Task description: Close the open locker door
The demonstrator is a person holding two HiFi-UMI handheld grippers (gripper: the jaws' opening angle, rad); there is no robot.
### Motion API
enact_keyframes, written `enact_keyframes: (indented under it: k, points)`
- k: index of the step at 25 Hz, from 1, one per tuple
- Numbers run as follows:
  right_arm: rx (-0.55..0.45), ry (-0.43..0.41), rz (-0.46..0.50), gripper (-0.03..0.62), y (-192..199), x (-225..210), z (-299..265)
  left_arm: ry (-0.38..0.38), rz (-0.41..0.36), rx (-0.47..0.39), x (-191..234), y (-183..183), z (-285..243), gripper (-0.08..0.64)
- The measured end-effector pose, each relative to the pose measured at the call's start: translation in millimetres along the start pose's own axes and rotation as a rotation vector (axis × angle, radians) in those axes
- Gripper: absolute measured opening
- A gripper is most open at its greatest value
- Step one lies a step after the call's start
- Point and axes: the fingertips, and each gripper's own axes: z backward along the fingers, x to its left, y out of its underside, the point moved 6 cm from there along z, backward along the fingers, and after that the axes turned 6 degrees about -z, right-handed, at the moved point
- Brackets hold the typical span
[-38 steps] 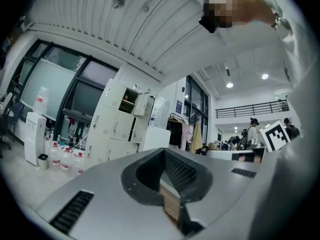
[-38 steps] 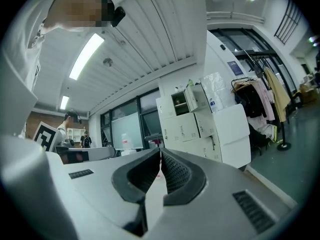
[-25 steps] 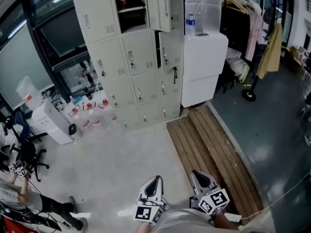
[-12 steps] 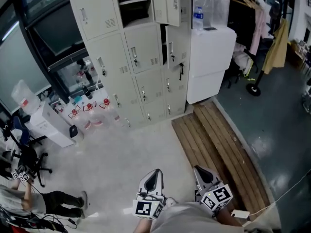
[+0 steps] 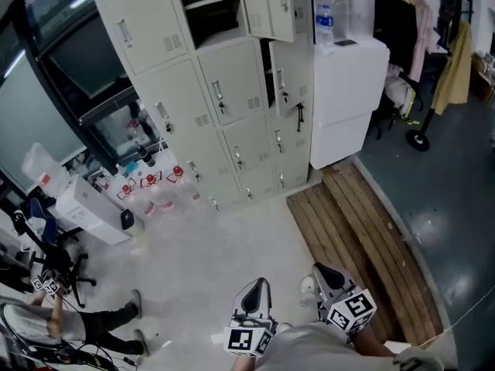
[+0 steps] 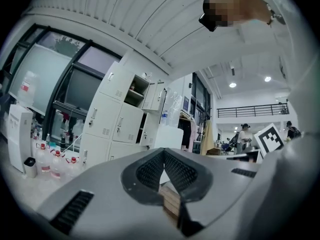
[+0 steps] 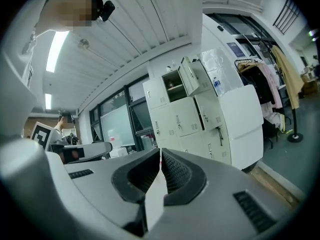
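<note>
The left gripper (image 5: 256,291) and right gripper (image 5: 322,273) are hovering well apart from the locker bank (image 5: 232,107), jaws pressed together, gripping nothing. The open locker door (image 5: 268,5) is standing ajar in the bank's top row.

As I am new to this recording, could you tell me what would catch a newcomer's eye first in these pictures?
The open locker door stands out at the top of the locker bank, beside a white cabinet with a water bottle on top. At the bottom edge, the left claw and right claw are both shut and empty.
</note>
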Motion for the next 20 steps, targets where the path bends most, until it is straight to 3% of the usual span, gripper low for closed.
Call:
enact_keyframes:
  k: [13, 20]
  points:
    - [-0.013, -0.128, 0.001, 0.032, -69.5, -108.9, -138.4, -0.121, -0.047, -0.038, 42.6, -28.6, -150.3, 0.008]
    - [-0.014, -0.153, 0.018, 0.031, -99.7, -167.2, -177.4, -0.114, -0.029, -0.064, 32.7, -34.0, -229.2, 0.008]
